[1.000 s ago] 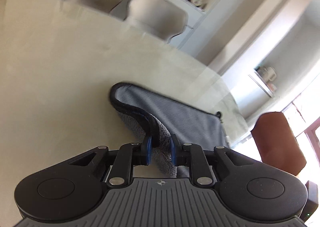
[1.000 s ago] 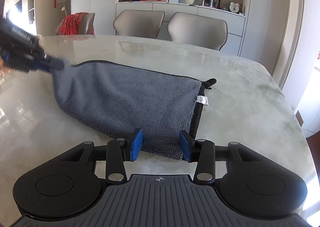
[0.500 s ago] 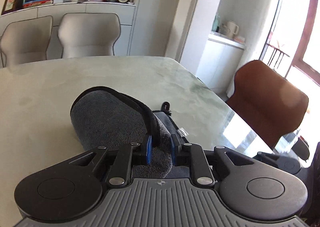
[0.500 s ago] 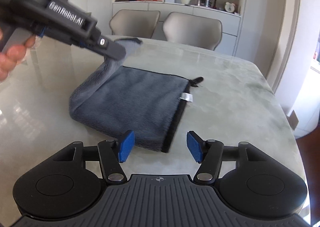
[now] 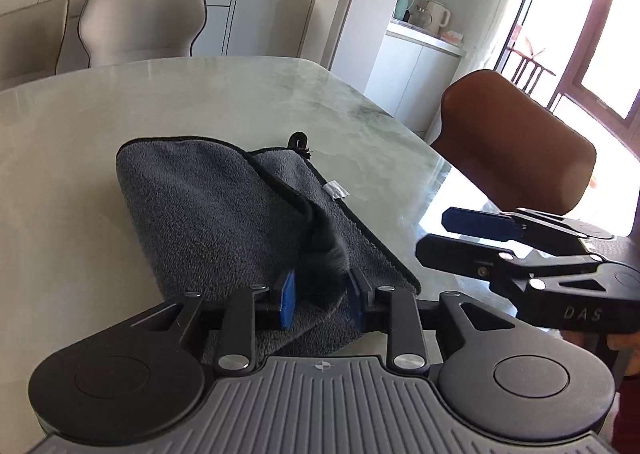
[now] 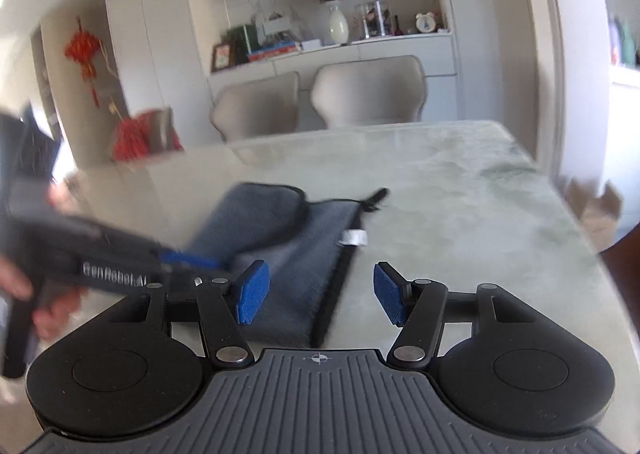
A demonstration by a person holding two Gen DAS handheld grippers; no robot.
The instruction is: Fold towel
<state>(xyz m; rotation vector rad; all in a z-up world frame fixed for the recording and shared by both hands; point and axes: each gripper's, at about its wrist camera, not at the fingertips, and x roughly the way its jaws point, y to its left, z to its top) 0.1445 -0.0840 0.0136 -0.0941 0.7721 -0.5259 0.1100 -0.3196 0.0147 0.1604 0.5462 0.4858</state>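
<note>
Left tongs (image 5: 322,296) just opening, towel (image 5: 208,214) corner loose between them — right tongs (image 6: 320,292) wide, empty.

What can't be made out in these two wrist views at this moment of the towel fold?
- Towel near edge: left wrist view, hidden behind the left gripper; whether its pads still press the corner is unclear.
- Left gripper in the right wrist view: motion-blurred, fingertips lost against the towel.
- Label: too small to read in either view.
- Right gripper handle: cut off by the frame's right edge.
</note>
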